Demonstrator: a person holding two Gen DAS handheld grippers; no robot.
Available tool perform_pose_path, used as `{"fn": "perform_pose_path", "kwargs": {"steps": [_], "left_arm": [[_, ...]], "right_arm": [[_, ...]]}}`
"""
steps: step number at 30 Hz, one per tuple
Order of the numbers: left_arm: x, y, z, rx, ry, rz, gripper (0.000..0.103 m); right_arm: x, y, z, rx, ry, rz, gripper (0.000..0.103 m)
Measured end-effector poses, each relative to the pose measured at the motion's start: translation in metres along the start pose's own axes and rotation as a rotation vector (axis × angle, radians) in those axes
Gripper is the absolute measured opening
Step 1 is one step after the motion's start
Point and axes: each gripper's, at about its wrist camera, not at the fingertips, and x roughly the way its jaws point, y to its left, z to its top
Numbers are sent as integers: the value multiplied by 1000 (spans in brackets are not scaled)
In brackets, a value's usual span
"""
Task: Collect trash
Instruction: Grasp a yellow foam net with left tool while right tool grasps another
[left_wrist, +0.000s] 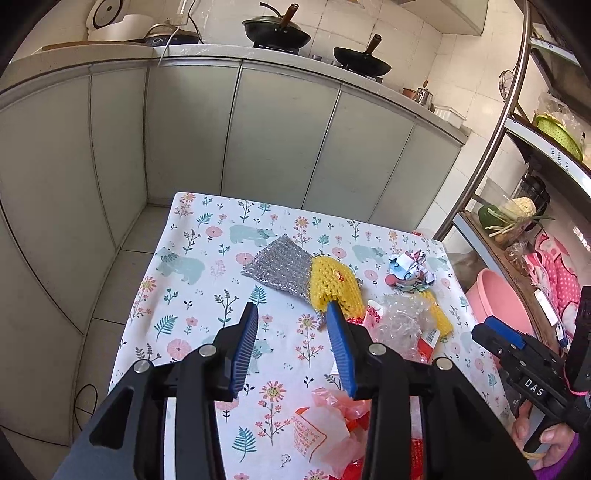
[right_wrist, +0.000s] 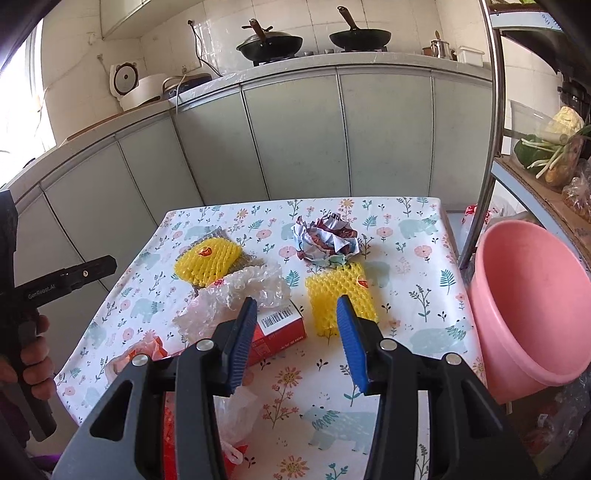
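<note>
Both tongs, left gripper (left_wrist: 293, 314) and right gripper (right_wrist: 297, 308), spread wide and empty over the floral table (right_wrist: 417, 310), trash unsorted left of the pink basin (right_wrist: 532, 295): crumpled paper (right_wrist: 327, 240), yellow foam net (right_wrist: 341, 299), red box (right_wrist: 280, 332), presumably awaiting transfer there.

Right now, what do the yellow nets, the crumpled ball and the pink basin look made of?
Yellow nets: soft foam mesh, matte, open honeycomb cells. Crumpled ball: printed paper, sharp creases, slightly glossy. Pink basin: moulded plastic by its look, smooth with a soft sheen.
</note>
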Motion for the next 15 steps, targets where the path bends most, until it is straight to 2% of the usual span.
{"fn": "perform_pose_path", "kwargs": {"steps": [3, 13, 15], "left_arm": [[6, 2, -3, 0, 22, -13, 39], [61, -16, 21, -6, 138, -100, 38], [76, -20, 27, -7, 156, -94, 39]], "right_arm": [[5, -3, -2, 9, 16, 10, 52], [13, -19, -5, 36, 40, 3, 52], [15, -23, -5, 41, 43, -6, 52]]}}
